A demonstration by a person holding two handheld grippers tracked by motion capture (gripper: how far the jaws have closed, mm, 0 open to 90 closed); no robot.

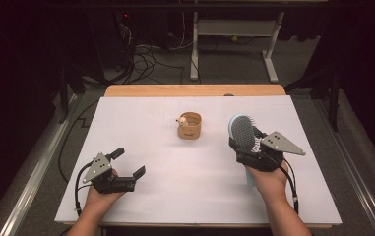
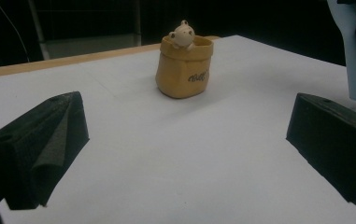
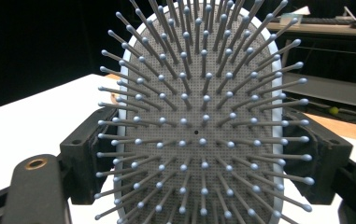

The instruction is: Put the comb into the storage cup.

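Note:
A light-blue paddle hairbrush (image 1: 244,132) with a grey bristle pad is held upright over the right part of the white table (image 1: 175,191). My right gripper (image 1: 248,146) is shut on the two edges of its head. In the right gripper view the bristles (image 3: 199,93) face the camera, with a black jaw on each side. My left gripper (image 1: 129,162) rests at the near left, open with nothing between its fingers (image 2: 40,144). A tan pouch-shaped cup (image 1: 190,126) with a small pale bear figure on its rim stands mid-table. The cup (image 2: 183,70) lies straight ahead of the left jaws.
The brush's blue handle (image 2: 354,56) hangs at the right edge of the left gripper view. A wooden strip (image 1: 195,90) borders the table's far side. Beyond it are a white desk frame (image 1: 234,29) and cables on the floor.

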